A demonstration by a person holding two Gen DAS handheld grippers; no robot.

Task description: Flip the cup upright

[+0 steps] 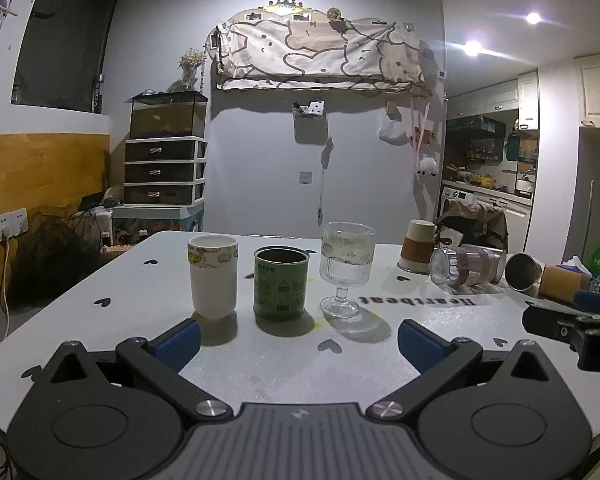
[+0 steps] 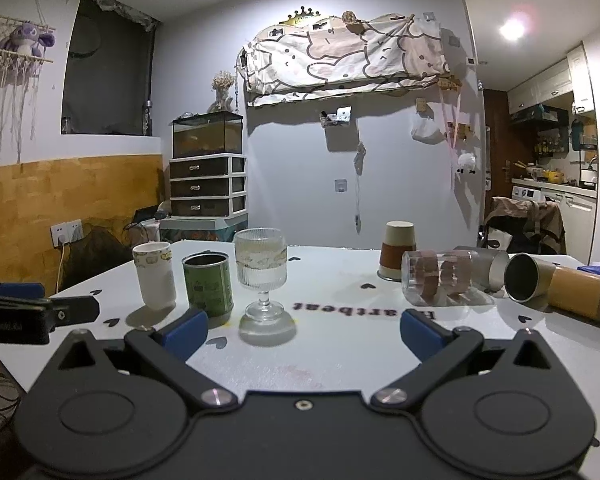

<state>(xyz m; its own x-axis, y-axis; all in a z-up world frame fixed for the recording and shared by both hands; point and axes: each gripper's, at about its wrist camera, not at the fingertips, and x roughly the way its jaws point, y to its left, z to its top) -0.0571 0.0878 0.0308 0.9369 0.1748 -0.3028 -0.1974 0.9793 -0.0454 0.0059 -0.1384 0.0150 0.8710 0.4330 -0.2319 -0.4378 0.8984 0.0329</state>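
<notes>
Right gripper jaws spread wide; clear cup lies sideways beyond.

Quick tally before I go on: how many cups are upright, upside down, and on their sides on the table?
Upright: 3 – white cup, green cup, stemmed glass
Upside down: 1 – paper cup
On their sides: 3 – clear glass, steel cup, yellow-sleeved cup
Total: 7

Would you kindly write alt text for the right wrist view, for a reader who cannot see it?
Open right gripper above a white table, holding nothing. Ahead left stand a white cup, a green tin and a ribbed glass goblet; to the right, a paper cup sits upside down and a glass tumbler and steel cup lie sideways.
</notes>
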